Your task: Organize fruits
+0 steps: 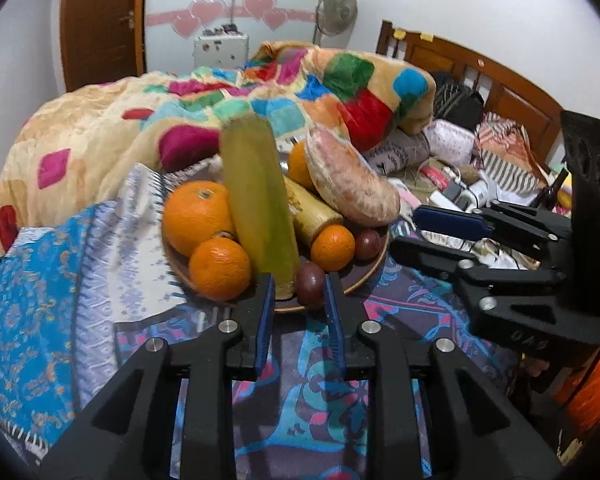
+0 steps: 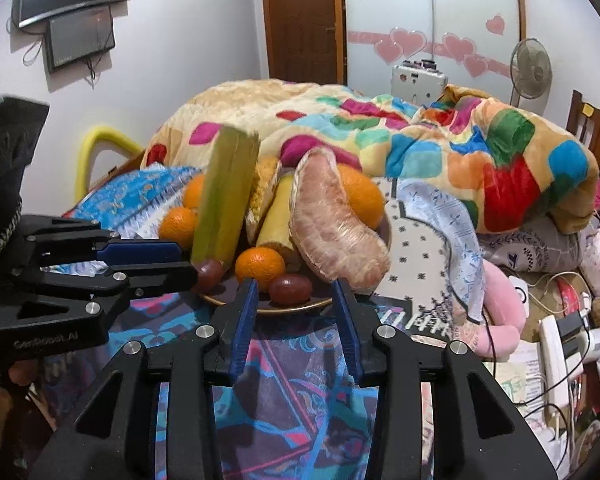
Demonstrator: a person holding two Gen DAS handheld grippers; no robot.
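A dark round plate (image 1: pixel 365 276) with a gold rim sits on the patterned bedspread, piled with fruit. On it are a large orange (image 1: pixel 196 216), two small oranges (image 1: pixel 220 268), a tall green cane piece (image 1: pixel 260 208) standing on end, a yellow cane piece (image 1: pixel 312 210), a peeled pomelo wedge (image 1: pixel 348 184) and dark passion fruits (image 1: pixel 310 282). My left gripper (image 1: pixel 299 304) is open at the plate's near rim, nothing between its pads. My right gripper (image 2: pixel 296 296) is open in front of the plate (image 2: pixel 308 306), near a passion fruit (image 2: pixel 290 288) and a small orange (image 2: pixel 260 266). Each gripper shows in the other's view, the right gripper (image 1: pixel 406 232) and the left gripper (image 2: pixel 188 260).
A bright patchwork blanket (image 1: pixel 204 112) is heaped behind the plate. A blue patterned cloth (image 1: pixel 40 280) lies to the left. Clutter of clothes, cables and a power strip (image 2: pixel 556 356) fills the right side. A wooden headboard (image 1: pixel 500 80) and a fan (image 2: pixel 530 68) stand beyond.
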